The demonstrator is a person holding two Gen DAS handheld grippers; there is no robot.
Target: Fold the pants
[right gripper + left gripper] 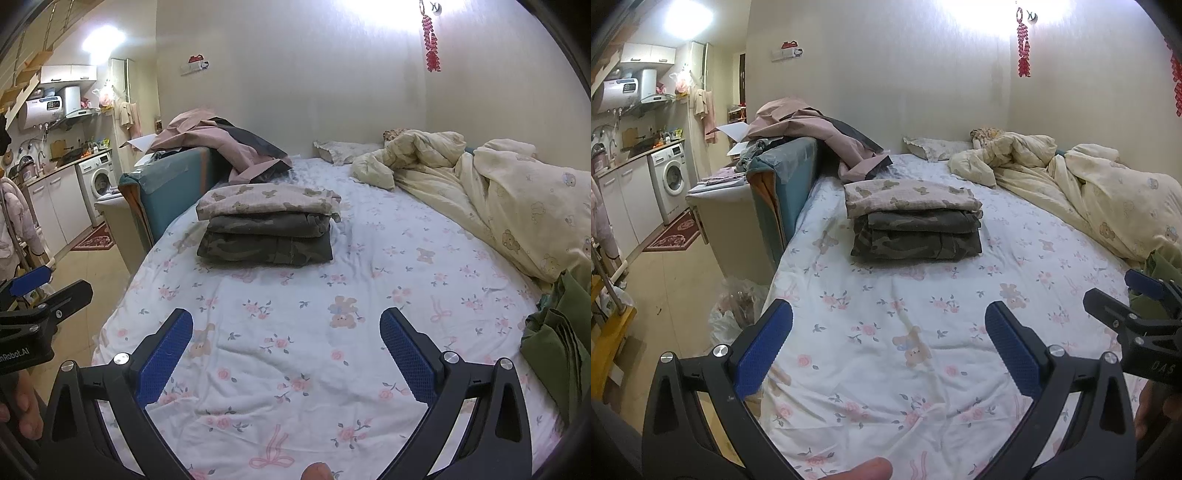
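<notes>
The left gripper [888,354] hovers above the near part of the floral bedsheet [923,314] with its 2 blue-padded fingers [762,350] spread wide apart and nothing between them. The right gripper [286,354] hangs just beside it, to its right, over the same bedsheet [295,314], its 2 fingers [406,354] likewise spread wide and empty. Immediately right of the right gripper, at the bed's edge, lies a crumpled olive-green garment [557,339], apart from both sets of fingers; whether these are pants cannot be told. Ahead of both grippers and well apart from them sits a stack of 3 folded garments: 2 folded camouflage pants [916,240] at the bottom and a bear-print folded piece [912,195] on top; the stack lies straight ahead of the left gripper and ahead-left of the right one [266,243]. Farther ahead and right, a rumpled cream quilt [1089,192] covers the bed's far side, with a pillow [934,147] beyond it against the wall. Ahead-left, a pink cloth [820,136] drapes over a teal sofa back [783,173].
</notes>
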